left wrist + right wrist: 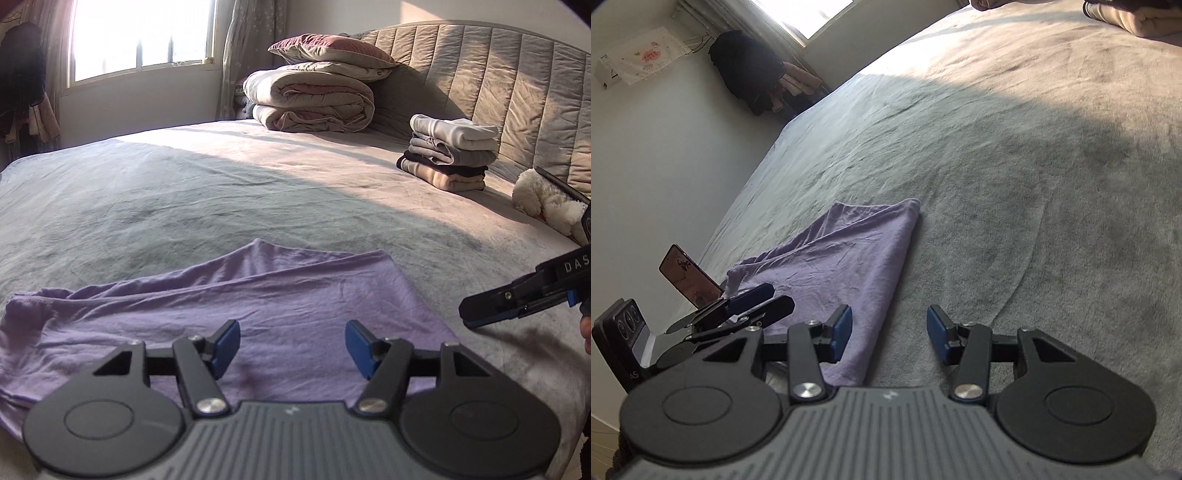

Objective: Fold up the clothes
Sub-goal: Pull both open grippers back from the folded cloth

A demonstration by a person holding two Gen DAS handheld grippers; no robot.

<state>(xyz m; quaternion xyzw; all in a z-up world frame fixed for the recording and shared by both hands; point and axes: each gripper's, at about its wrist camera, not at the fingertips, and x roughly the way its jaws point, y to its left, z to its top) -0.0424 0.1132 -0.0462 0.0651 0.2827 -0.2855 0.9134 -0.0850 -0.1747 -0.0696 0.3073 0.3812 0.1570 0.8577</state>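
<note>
A purple garment [258,295] lies folded and creased on the grey bed cover [221,184], near the bed's front edge. My left gripper [291,332] hovers over its near part, open, with nothing between the blue pads. At the right edge of the left wrist view my right gripper [471,314] points in low over the cover, just off the garment's right corner. In the right wrist view the garment [842,258] sits left of centre. My right gripper [889,321] is open there, straddling the garment's right edge and bare cover [1034,184]. The left gripper [779,295] shows at the left.
A stack of folded clothes [448,151] stands at the far right by the padded headboard [498,81]. Folded quilts with a pillow [314,96] lie further back. A white plush toy [546,203] rests at the right edge. Dark clothes [746,70] hang beside the window.
</note>
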